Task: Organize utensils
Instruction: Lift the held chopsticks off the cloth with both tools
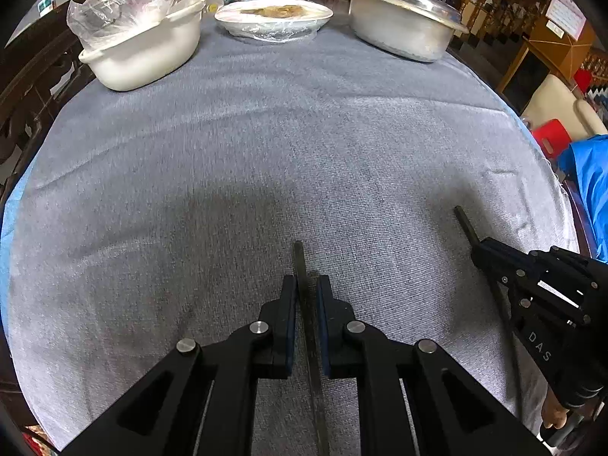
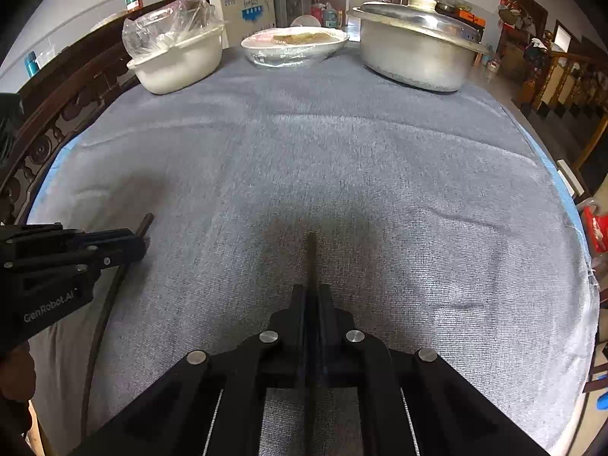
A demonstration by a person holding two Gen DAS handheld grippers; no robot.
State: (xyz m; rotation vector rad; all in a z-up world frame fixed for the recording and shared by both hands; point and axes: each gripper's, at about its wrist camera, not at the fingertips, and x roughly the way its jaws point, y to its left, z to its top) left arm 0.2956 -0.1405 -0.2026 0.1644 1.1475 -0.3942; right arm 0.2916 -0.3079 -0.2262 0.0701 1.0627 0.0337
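Each gripper holds one dark chopstick over the grey tablecloth (image 1: pixel 266 152). In the left wrist view my left gripper (image 1: pixel 307 281) is shut on a chopstick (image 1: pixel 300 258) whose blunt end sticks out past the pads. To its right, my right gripper (image 1: pixel 479 249) is shut on the second chopstick (image 1: pixel 464 220). The right wrist view shows the right gripper (image 2: pixel 311 289) with its jaws tight on that chopstick (image 2: pixel 311 250). At the left edge of that view, the left gripper (image 2: pixel 140 241) grips its chopstick (image 2: pixel 146 222), whose thin end trails down toward the near table edge.
Along the far edge stand a white basin (image 1: pixel 144 57) with a plastic bag in it, a film-covered plate (image 1: pixel 273 19) of food and a lidded metal pot (image 1: pixel 402 26). A dark carved wooden rail (image 2: pixel 57 121) runs along the left side. A blue sleeve (image 1: pixel 589 182) shows at right.
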